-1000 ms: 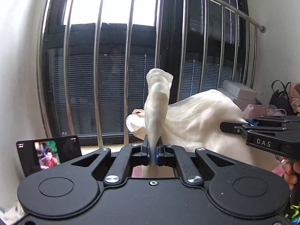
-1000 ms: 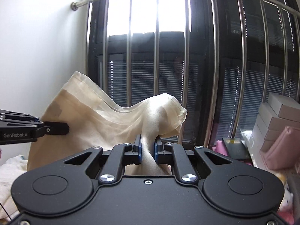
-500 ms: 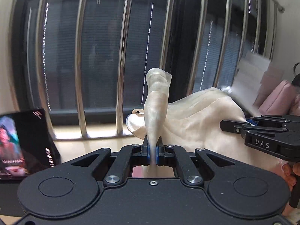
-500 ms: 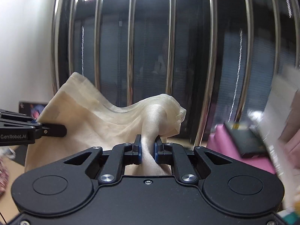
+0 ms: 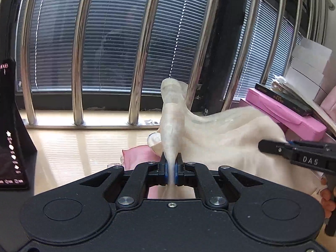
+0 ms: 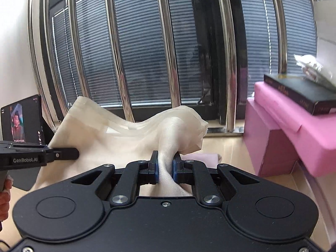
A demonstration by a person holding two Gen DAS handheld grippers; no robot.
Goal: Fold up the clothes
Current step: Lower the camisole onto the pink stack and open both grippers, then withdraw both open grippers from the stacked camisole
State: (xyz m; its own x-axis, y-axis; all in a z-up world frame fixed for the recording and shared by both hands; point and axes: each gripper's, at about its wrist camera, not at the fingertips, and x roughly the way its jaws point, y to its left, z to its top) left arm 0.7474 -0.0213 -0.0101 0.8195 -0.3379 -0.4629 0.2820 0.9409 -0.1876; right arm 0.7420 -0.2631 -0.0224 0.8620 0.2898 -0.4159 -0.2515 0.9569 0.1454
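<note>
I'm holding the cream garment [image 5: 226, 138] with both claws: left gripper [image 5: 171, 169] is pinching a thin bunched edge, jaws almost closed on it; right gripper [image 6: 164, 166] is clamping a thicker wad, jaws a little wider. Fabric is hanging stretched between the two, in front of the window bars [image 6: 170, 52], over the pale wooden surface [image 5: 84, 147]. A pink cloth [image 5: 138, 154] is lying under it near the left claw. Pink box [image 6: 279, 130] with a dark book [image 6: 298, 92] is sitting off to the right, phone [image 6: 21, 121] propped at left. Progress-wise I'm reading this as early: garment is spread but not laid flat, no fold is showing yet. Laying it down and all the folds are still pending.
</note>
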